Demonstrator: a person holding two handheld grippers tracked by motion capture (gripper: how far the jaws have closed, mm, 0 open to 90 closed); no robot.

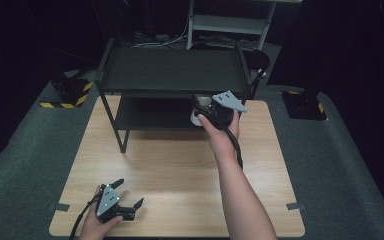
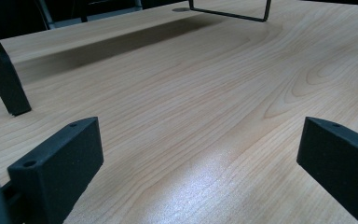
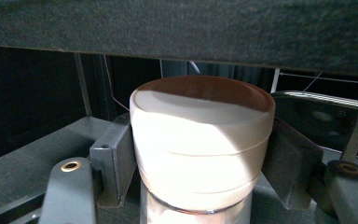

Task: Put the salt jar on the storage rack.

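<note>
We have the white jar (image 3: 200, 144) clamped in our right hand-held gripper (image 1: 211, 112) at the rack's (image 1: 172, 70) lower shelf, not yet set down, while our left hand-held gripper (image 1: 125, 200) idles released on the surface (image 1: 180, 170).

White jar (image 3: 200, 144), brown-topped lid; upright; at rack's lower shelf (image 3: 23, 172) edge.
</note>
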